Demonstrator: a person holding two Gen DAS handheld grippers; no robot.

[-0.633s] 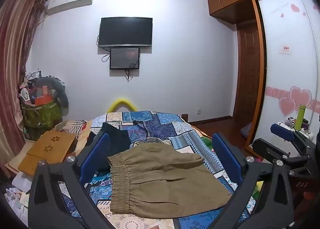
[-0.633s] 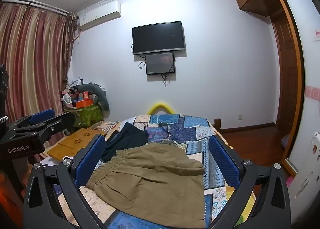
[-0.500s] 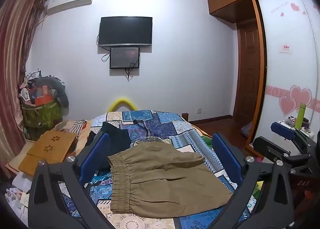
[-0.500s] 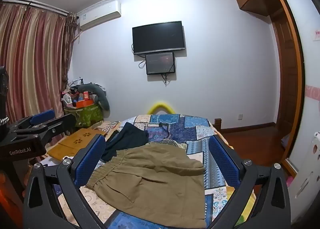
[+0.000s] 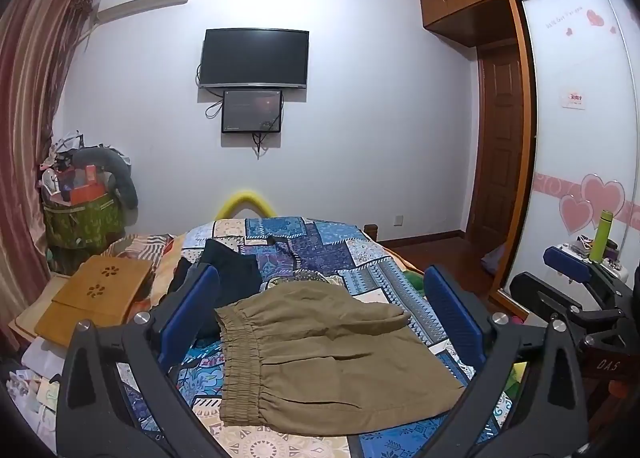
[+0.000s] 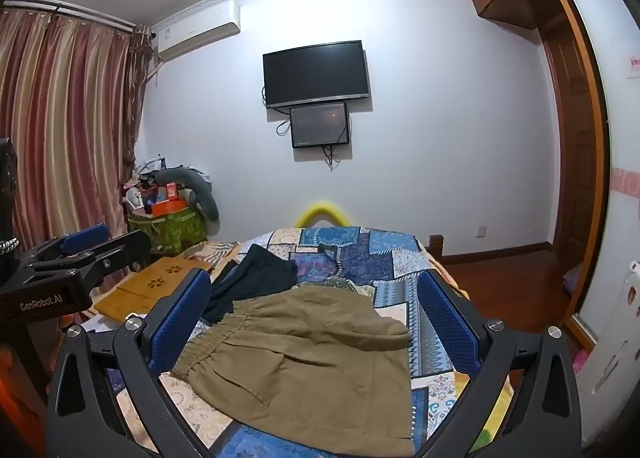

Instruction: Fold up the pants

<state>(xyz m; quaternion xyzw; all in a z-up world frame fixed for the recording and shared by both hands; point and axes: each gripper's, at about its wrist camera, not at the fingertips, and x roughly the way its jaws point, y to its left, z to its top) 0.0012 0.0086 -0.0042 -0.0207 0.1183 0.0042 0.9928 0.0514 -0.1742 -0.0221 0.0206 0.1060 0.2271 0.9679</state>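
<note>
Olive-brown pants [image 5: 320, 354] lie folded on the patchwork bed cover [image 5: 320, 246], elastic waistband at the left. They also show in the right wrist view [image 6: 312, 362]. My left gripper [image 5: 320, 310] is open and empty, held above the near end of the bed with the pants framed between its blue pads. My right gripper [image 6: 314, 314] is likewise open and empty above the pants. The right gripper shows at the right edge of the left wrist view [image 5: 576, 290], the left gripper at the left edge of the right wrist view [image 6: 68, 270].
A dark garment [image 5: 232, 270] lies on the bed behind the pants. A wooden lap desk [image 5: 96, 298] sits to the left. A full green bag [image 5: 80, 218] stands by the curtain. A wardrobe [image 5: 580, 138] and a green bottle [image 5: 600, 234] are on the right.
</note>
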